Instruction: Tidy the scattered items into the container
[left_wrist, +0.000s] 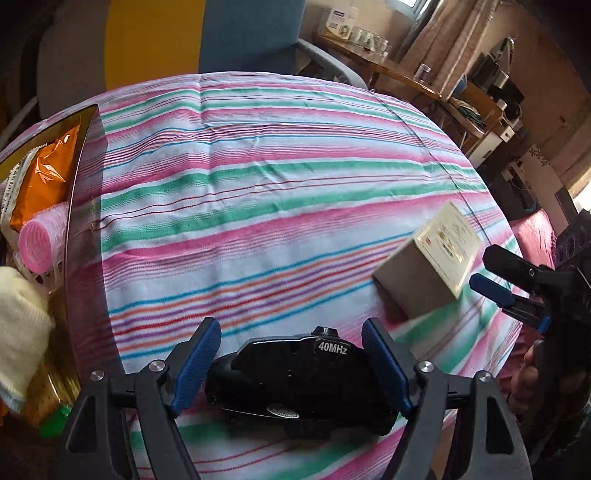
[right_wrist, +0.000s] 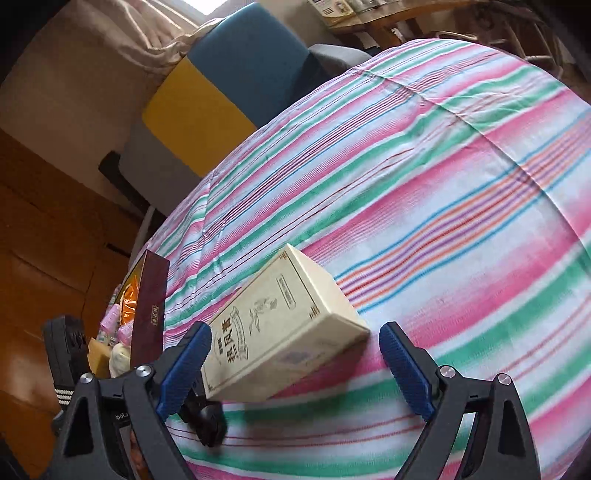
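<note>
A black remote controller marked 40MHz (left_wrist: 303, 380) lies on the striped cloth between the open blue pads of my left gripper (left_wrist: 291, 365); touching cannot be told. A cream cardboard box (left_wrist: 430, 258) with Chinese print (right_wrist: 280, 328) lies on the cloth at the right. My right gripper (right_wrist: 293, 369) is open with the box's near end between its fingers; it also shows in the left wrist view (left_wrist: 495, 288). The dark red container (left_wrist: 79, 206) stands at the left edge; it shows in the right wrist view too (right_wrist: 149, 306).
The container holds an orange packet (left_wrist: 44, 177), a pink hair roller (left_wrist: 42, 240) and a pale yellow cloth (left_wrist: 20, 325). The table wears a pink, green and white striped cloth (left_wrist: 277, 184). A blue and yellow chair (right_wrist: 221, 85) stands behind it. A cluttered wooden desk (left_wrist: 406, 70) is at the far right.
</note>
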